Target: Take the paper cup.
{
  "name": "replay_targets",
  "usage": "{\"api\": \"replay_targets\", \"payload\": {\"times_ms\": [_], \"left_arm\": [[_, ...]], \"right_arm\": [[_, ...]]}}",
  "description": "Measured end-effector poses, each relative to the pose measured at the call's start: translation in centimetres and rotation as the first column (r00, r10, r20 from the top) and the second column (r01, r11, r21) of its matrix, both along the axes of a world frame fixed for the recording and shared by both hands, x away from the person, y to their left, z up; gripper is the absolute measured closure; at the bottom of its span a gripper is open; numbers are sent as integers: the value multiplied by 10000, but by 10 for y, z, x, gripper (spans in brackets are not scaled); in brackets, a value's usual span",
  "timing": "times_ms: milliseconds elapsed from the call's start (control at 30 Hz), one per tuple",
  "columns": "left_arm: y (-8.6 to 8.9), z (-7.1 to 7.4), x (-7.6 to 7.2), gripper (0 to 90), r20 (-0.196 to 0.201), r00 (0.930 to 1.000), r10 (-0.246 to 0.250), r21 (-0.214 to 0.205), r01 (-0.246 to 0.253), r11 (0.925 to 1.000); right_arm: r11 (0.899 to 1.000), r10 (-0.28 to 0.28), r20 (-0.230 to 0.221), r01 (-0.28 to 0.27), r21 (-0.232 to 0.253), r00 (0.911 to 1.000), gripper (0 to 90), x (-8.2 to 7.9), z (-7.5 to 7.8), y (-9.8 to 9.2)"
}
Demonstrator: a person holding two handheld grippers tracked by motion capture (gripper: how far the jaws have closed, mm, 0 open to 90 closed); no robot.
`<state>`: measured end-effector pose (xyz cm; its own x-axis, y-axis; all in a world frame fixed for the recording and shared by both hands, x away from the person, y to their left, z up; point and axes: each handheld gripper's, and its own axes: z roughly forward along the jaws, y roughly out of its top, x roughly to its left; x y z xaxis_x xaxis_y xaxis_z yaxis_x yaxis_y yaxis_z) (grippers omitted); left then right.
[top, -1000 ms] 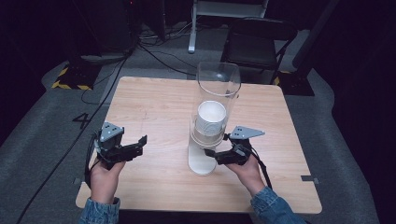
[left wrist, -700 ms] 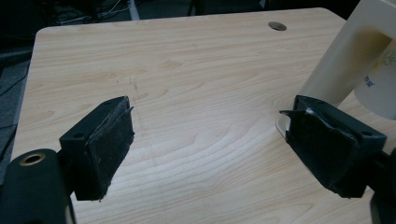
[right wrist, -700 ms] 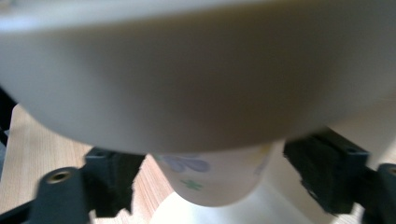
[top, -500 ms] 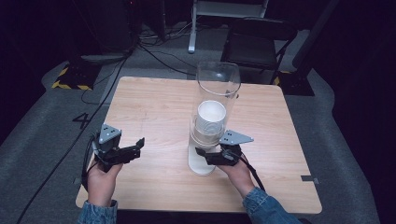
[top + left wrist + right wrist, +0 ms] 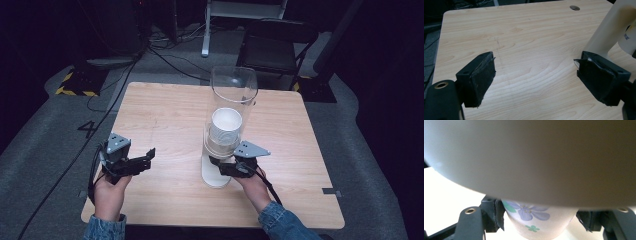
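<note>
Cups (image 5: 226,125) sit stacked inside a clear tube (image 5: 233,100) that stands upright on a white base (image 5: 216,175), a little toward 5 o'clock from the middle of the surface (image 5: 170,115).

At 8 o'clock on the surface, the left hand (image 5: 109,192) holds the left tongs (image 5: 145,159) low over the wood, aimed toward 3 o'clock. In the left gripper view these tongs (image 5: 534,75) are released: the two black pads (image 5: 485,72) stand wide apart with bare wood between them, gripping nothing. The white stand post (image 5: 610,30) rises at that view's 2 o'clock, just beyond the right-hand pad.

At 5 o'clock, the right hand (image 5: 255,187) brings the right tongs (image 5: 220,165) up against the bottom of the tube, just above the base. In the right gripper view a cup (image 5: 536,220) printed with a blue flower and green leaves hangs below the pale underside of the dispenser (image 5: 529,157), and the right tongs (image 5: 539,220) straddle it. The left pad (image 5: 499,216) lies against the cup's side; the right pad sits at its other edge, though whether it truly presses there I cannot tell.
</note>
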<state>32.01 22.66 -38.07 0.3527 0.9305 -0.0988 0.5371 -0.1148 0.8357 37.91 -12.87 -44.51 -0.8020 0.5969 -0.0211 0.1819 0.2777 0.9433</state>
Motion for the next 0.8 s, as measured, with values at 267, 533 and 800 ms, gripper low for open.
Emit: {"api": "replay_targets", "payload": {"times_ms": [267,533,800], "left_arm": [[1,1,0,151,-26,10000,-37,4,37,10000],[1,1,1,151,-36,10000,-63,17,63,10000],[3,1,2,151,-57,10000,-36,-44,35,10000]], "right_arm": [[9998,-13,58,14,-182,10000,341,1,0,-2],[9992,-115,100,119,-370,9999,345,1,0,-4],[9970,-154,499,192,-756,9986,346,3,-1,-6]]}}
